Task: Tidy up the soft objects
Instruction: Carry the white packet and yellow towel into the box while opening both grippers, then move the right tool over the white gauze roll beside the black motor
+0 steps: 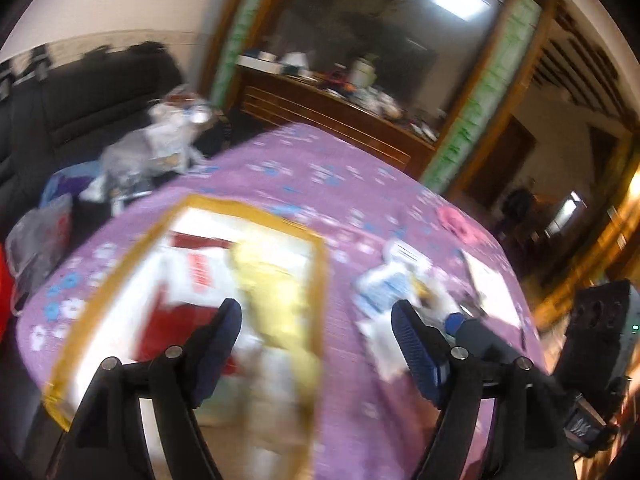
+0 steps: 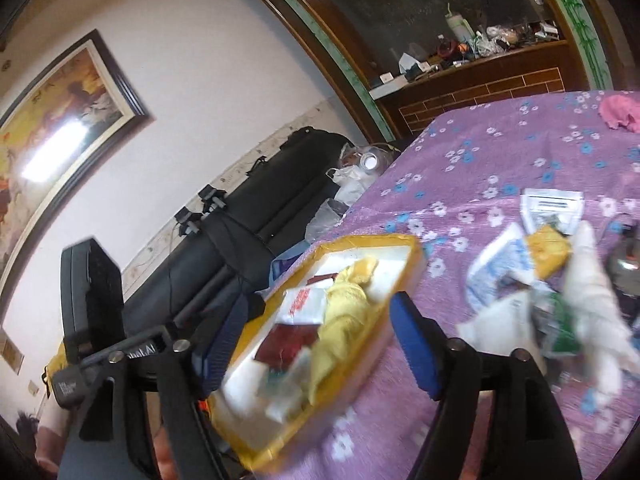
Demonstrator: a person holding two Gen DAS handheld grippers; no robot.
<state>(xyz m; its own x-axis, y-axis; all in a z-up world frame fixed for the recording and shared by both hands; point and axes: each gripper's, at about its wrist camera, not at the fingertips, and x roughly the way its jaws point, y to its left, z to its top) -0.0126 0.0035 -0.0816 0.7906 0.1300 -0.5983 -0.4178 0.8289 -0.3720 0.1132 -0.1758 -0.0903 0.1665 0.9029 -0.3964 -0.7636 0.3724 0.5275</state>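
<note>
**Both grippers standing open over the yellow-rimmed box**

The left gripper is hanging with its jaws spread wide and nothing between the pads, above a white box with a yellow rim sitting on the purple flowered tablecloth. A yellow cloth is lying inside it beside red-and-white packets. The right gripper is likewise gaping empty. Loose white and blue packets are lying just beside the box; a pink cloth is sitting well apart.
</note>
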